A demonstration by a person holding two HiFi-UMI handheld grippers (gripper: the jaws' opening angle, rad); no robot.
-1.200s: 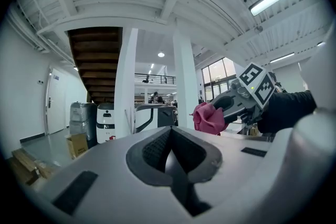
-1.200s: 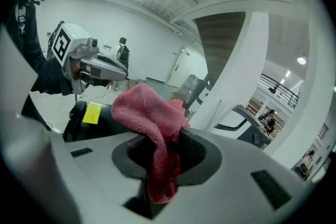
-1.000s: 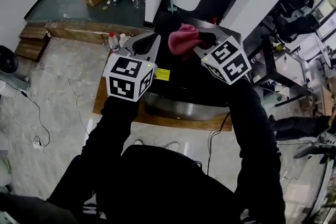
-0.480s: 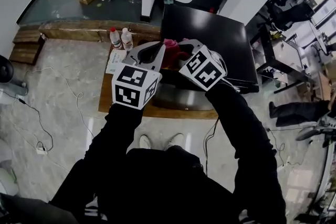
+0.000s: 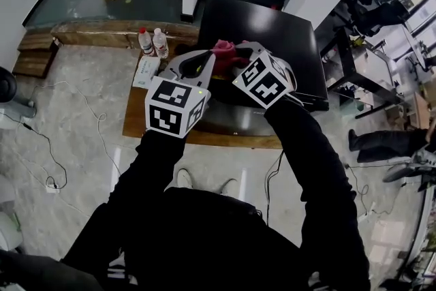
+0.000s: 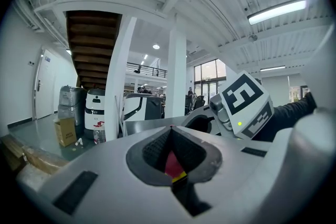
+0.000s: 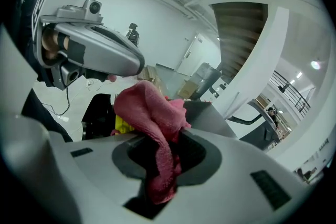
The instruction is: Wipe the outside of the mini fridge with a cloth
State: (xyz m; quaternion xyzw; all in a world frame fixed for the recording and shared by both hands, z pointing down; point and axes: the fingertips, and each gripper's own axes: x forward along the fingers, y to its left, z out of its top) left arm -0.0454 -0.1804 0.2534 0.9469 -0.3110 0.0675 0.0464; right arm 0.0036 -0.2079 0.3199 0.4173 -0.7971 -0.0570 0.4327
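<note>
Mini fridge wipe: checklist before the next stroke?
1. Cloth gripped: ok, the pink cloth is pinched between the fingers of the right gripper.
2. Left gripper free: ok, fingers together, holding nothing.
3. Cloth touching the mini fridge top: cannot tell, the grippers hide the contact in the head view.
4. Bottles clear of the fridge: ok, they stand apart at its left.

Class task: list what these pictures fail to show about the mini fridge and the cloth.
- Head view: the mini fridge front is mostly hidden behind the left gripper and right gripper.
- Head view: the cloth is mostly covered by the right gripper.
- Right gripper view: the yellow label is largely behind the cloth, unreadable.
</note>
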